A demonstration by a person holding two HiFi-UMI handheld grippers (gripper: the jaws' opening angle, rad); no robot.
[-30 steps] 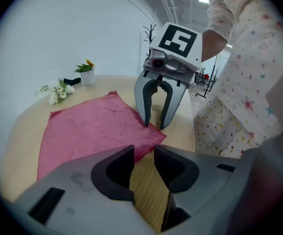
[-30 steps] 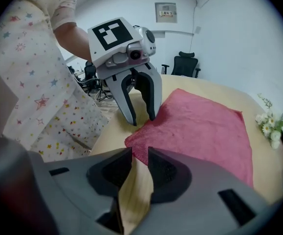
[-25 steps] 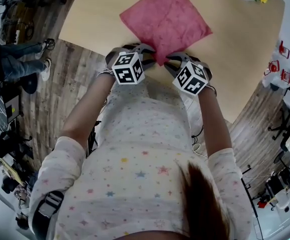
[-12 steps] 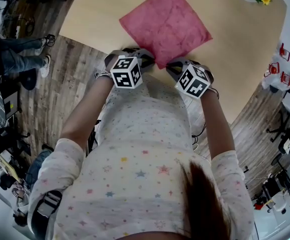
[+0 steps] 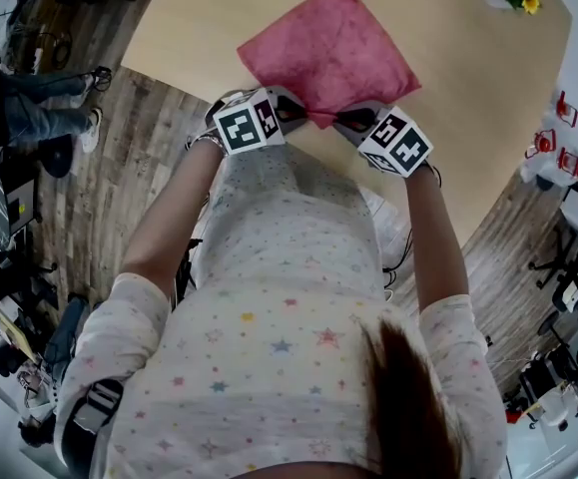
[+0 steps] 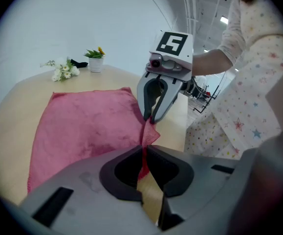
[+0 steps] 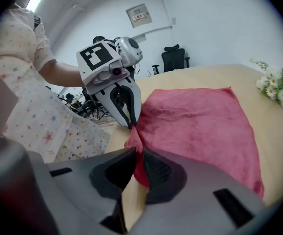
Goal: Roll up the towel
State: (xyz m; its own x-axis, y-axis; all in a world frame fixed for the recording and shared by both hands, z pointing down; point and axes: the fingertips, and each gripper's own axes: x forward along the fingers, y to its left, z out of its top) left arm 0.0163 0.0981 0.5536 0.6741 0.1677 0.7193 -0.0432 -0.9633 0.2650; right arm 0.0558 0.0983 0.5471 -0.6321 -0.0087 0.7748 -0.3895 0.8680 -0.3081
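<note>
The pink towel [image 5: 328,53] lay spread on the wooden table [image 5: 199,18], and its near corner was lifted, likely to start the roll from that end. The left gripper [image 6: 143,155] had just closed its jaws and pinched the hem. Just beside it, the right gripper [image 7: 137,160] was clamped on that same corner.

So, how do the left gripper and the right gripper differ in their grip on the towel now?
The left gripper takes the towel left of its near corner; the right gripper takes it right of that corner. The left gripper, whose jaws have just been closing, pinches a thin edge; the right gripper holds a thicker fold. Both are shut on the towel, its corner raised off the table.
</note>
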